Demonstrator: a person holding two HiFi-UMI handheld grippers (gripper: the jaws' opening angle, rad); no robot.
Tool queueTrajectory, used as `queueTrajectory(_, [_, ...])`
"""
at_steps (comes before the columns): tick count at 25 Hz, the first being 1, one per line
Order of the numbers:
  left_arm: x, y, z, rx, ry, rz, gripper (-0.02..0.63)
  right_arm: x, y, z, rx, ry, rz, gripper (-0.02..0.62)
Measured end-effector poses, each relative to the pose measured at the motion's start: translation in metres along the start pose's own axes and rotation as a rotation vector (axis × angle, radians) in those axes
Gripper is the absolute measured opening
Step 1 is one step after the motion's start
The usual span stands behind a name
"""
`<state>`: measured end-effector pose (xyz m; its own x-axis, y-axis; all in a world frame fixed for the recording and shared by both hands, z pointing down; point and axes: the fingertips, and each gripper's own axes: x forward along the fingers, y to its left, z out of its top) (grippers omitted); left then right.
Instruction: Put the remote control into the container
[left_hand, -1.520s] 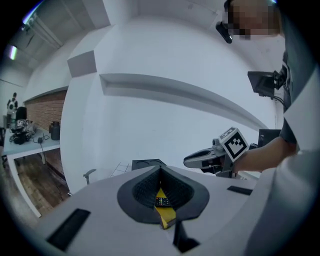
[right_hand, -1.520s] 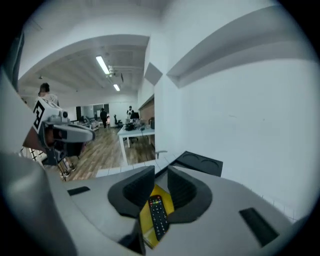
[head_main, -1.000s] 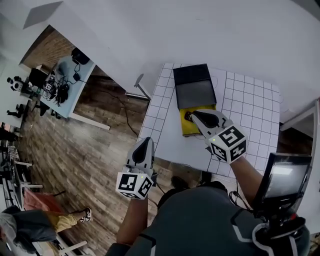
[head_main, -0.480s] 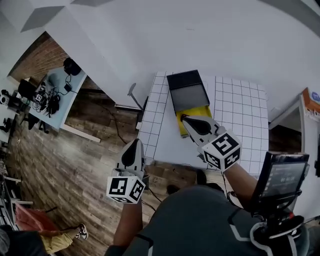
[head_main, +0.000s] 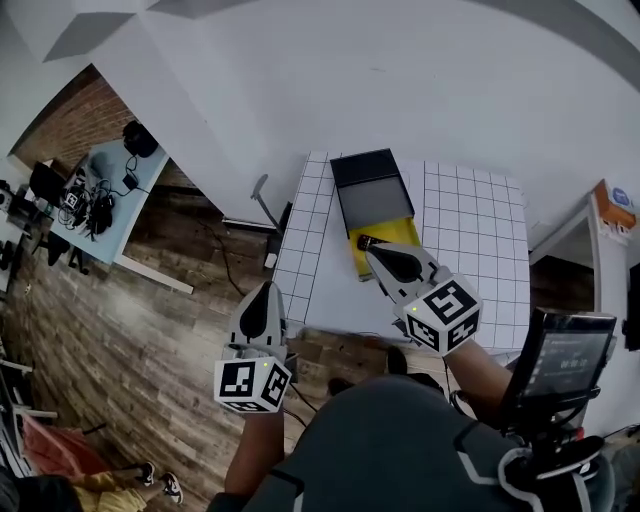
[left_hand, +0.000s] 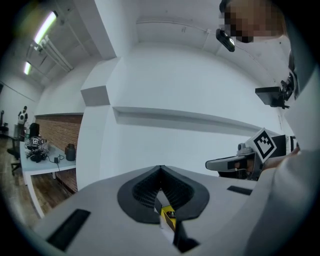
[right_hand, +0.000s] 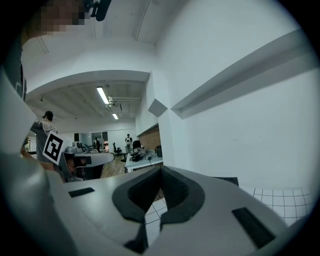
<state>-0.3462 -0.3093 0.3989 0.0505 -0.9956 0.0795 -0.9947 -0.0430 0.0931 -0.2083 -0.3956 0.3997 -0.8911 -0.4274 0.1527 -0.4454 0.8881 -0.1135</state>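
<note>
Layout comes from the head view only. Far left of the dark grey open rectangular box (head_main: 372, 195), across the wooden plank floor (head_main: 150, 330): pale blue desk (head_main: 120, 190) with cables on it. Next, the left gripper (head_main: 265, 290) is left of the box and nearer the person, off the edge of the white gridded counter (head_main: 470, 240), over floor. Its jaws are closed and empty; its own view shows the pads meeting. Through the slit under the pads that view shows a sliver of yellow with a dark bit carrying pale dots, detail the head view lacks. It also shows the other gripper side-on at the right edge.

The box has a black rim and grey inside. A yellow flat rectangular tray (head_main: 392, 232) touches the box's near side; whether it has walls, can't tell. Of the black remote control (head_main: 365, 241) only a small rounded dark end shows, on the tray, near-left of the box, not inside the box. The rest is hidden by the right gripper (head_main: 371, 249), which sits over the tray on the box's near side, pointing at the box. Whether it touches the remote, can't tell. The right gripper view shows jaws closed on nothing, grid squares through the gap below the pads, the black box corner at right and the left gripper at far left. A black monitor (head_main: 562, 362) is well right of the box, by the person.
</note>
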Motion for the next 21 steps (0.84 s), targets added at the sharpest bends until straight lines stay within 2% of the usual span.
queueTrajectory(21, [0.016,0.006,0.002,0.016,0.005,-0.004,0.009,0.012,-0.011,0.009,-0.025,-0.014,-0.022,0.014])
